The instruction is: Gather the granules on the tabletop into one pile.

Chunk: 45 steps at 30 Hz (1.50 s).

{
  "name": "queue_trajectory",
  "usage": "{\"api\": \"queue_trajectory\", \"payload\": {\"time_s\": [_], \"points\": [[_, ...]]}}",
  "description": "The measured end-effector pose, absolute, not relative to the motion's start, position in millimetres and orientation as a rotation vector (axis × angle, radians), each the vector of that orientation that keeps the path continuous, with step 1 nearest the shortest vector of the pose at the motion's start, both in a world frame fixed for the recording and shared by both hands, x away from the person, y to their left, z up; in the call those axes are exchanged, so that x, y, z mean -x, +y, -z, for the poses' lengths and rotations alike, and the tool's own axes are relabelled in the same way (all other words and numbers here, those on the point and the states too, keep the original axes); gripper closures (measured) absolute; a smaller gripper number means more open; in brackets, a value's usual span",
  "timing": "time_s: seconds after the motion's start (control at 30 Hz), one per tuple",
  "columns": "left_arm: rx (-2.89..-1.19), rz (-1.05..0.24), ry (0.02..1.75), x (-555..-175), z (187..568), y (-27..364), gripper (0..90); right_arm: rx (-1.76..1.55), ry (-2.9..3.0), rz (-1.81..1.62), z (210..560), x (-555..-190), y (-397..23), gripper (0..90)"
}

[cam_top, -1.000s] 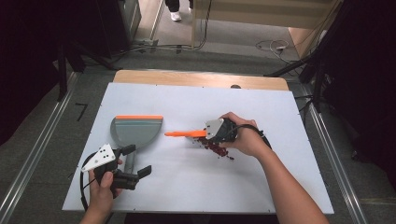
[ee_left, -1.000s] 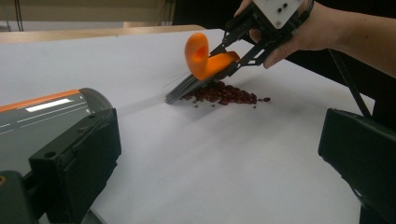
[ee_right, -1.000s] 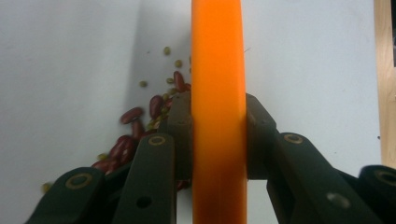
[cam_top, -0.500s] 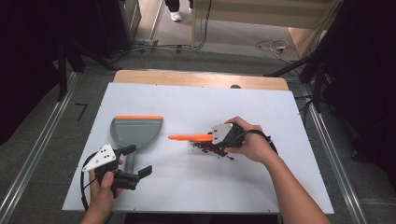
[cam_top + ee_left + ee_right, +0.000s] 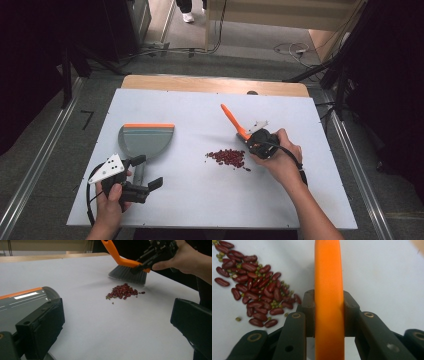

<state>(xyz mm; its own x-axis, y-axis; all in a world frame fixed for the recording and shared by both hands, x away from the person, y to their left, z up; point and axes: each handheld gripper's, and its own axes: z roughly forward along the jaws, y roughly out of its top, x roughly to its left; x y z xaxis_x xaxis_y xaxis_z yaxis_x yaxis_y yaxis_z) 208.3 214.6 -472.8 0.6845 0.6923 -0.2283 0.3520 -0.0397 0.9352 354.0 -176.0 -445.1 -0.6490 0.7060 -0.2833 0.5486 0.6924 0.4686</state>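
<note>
Now, with my right gripper clamped on the orange brush just behind the beans, I sweep low toward the dustpan, which my left gripper straddles, jaws spread.

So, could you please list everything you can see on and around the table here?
beans: one small pile, dark red with a few small green ones, mid-table
brush: one, orange handle, grey bristles, just behind the pile
dustpan: one, grey with orange edge, table's left
table: one, white top, wooden strip at far edge
cables: several, on the floor beyond the table
left gripper: one, black, open, its fingers either side of the dustpan's handle
right gripper: one, black, shut on the brush handle
</note>
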Motion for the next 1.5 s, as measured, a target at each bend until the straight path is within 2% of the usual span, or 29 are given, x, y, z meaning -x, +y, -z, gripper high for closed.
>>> {"api": "queue_trajectory", "payload": {"time_s": [0.47,0.63,0.87,1.0,1.23,1.5], "points": [[-1.650,-0.341,0.858,-208.7,473.2,213.8,0.3,-1.028,2.494,-0.574,438.4,-343.4,-145.9,68.6],[-1.648,-0.342,0.861,-208.6,473.0,215.2,0.3,-0.975,2.488,-0.668,423.9,-341.5,-162.0,68.6],[-1.650,-0.342,0.863,-209.2,473.4,212.8,0.3,-0.619,2.702,-0.783,416.0,-328.2,-196.6,68.5],[-1.659,-0.343,0.856,-209.3,473.3,211.2,0.3,-0.759,2.661,-0.793,424.6,-331.8,-208.6,68.6],[-1.658,-0.341,0.866,-209.5,474.1,211.6,0.3,-1.359,2.453,-0.693,441.3,-352.0,-206.8,68.7],[-1.652,-0.340,0.863,-209.7,474.1,213.1,0.3,-1.357,2.423,-0.587,440.6,-351.7,-168.3,68.7]]}}
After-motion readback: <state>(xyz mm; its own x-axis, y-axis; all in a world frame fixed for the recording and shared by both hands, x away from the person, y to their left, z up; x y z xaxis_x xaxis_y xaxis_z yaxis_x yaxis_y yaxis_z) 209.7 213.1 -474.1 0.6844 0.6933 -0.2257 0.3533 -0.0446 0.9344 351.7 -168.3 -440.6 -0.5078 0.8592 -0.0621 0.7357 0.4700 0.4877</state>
